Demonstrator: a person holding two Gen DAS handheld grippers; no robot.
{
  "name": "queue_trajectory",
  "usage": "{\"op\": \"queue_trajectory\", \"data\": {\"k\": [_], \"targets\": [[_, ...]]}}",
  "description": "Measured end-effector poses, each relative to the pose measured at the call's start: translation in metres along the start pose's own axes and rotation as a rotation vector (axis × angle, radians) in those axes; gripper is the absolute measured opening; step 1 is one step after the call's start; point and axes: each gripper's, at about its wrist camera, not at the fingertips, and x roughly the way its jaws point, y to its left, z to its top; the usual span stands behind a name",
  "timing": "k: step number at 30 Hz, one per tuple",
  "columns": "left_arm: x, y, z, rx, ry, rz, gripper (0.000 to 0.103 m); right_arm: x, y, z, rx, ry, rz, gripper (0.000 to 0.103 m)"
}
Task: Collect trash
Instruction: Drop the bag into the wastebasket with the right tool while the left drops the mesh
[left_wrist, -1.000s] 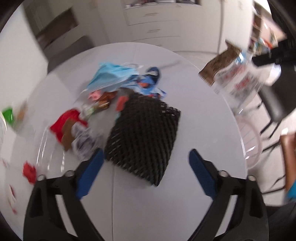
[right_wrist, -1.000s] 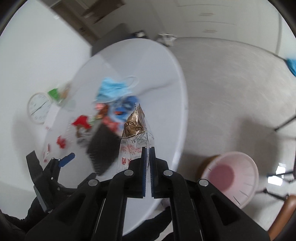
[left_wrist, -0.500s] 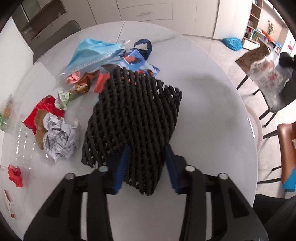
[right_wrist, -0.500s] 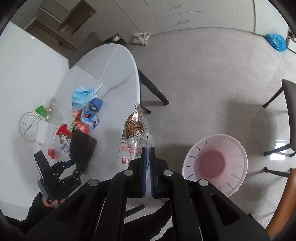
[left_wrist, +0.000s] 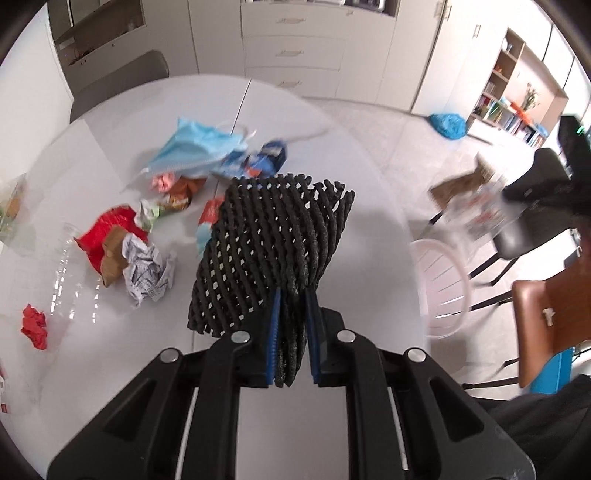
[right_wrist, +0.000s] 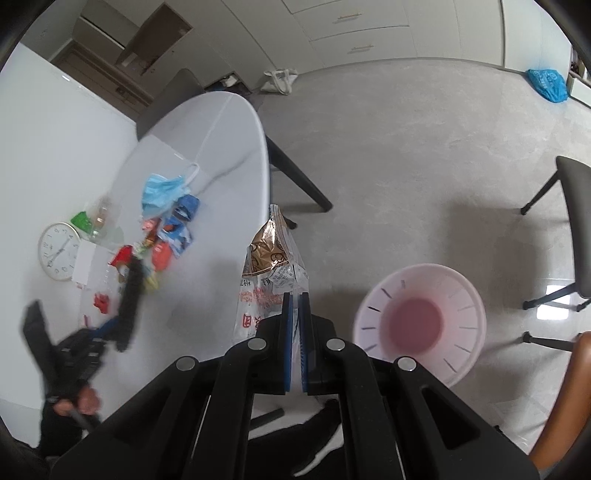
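Between the closing left gripper (left_wrist: 291, 332) jaws bunches black foam netting (left_wrist: 273, 247), an open diamond mesh.

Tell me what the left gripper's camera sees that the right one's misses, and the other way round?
Only the left wrist view shows the crumpled paper and bookshelves. Only the right wrist view shows the wall clock and the pink bin's inside. Both show the white table, blue face mask, black foam net pinched in the closing left gripper, and the right gripper's snack bag.

Black lattice foam net (left_wrist: 273, 243), pale blue mask (left_wrist: 194, 149), pink basket (right_wrist: 419, 323).
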Motion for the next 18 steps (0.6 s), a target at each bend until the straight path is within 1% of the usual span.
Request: {"op": "queue_trajectory", "data": {"k": [2, 6, 7, 10, 12, 13, 14, 15, 16, 17, 18], "targets": [[-0.012, -0.011, 0.003, 0.005, -0.014, -0.018, 0.013, 0.001, -0.013, -0.007, -0.006, 0.018, -0.055, 0.004], [-0.025, -0.049, 0.009, 0.033, -0.025, -0.094, 0.013, 0.023, -0.047, -0.022, -0.012, 0.085, -0.188, 0.005], [-0.024, -0.064, 0.013, 0.047, -0.021, -0.124, 0.013, 0.031, -0.056, -0.025, -0.008, 0.101, -0.211, 0.005], [-0.009, -0.104, 0.022, 0.107, -0.003, -0.171, 0.013, 0.063, -0.087, -0.036, -0.008, 0.162, -0.298, 0.007], [0.008, -0.129, 0.029, 0.151, 0.017, -0.211, 0.014, 0.076, -0.102, -0.04, 0.001, 0.187, -0.32, 0.01], [0.015, -0.137, 0.033, 0.16, 0.029, -0.224, 0.014, 0.082, -0.112, -0.042, 0.016, 0.203, -0.314, 0.021], [0.024, -0.148, 0.037, 0.171, 0.048, -0.242, 0.014, 0.083, -0.117, -0.042, 0.024, 0.204, -0.315, 0.03], [0.036, -0.161, 0.042, 0.179, 0.067, -0.27, 0.014, 0.082, -0.121, -0.041, 0.031, 0.199, -0.324, 0.053], [0.043, -0.168, 0.045, 0.181, 0.08, -0.287, 0.014, 0.076, -0.127, -0.04, 0.032, 0.181, -0.333, 0.064], [0.051, -0.178, 0.049, 0.185, 0.097, -0.301, 0.014, 0.07, -0.129, -0.04, 0.032, 0.168, -0.334, 0.066], [0.061, -0.191, 0.052, 0.197, 0.113, -0.317, 0.014, 0.064, -0.132, -0.038, 0.032, 0.156, -0.335, 0.071]]}}
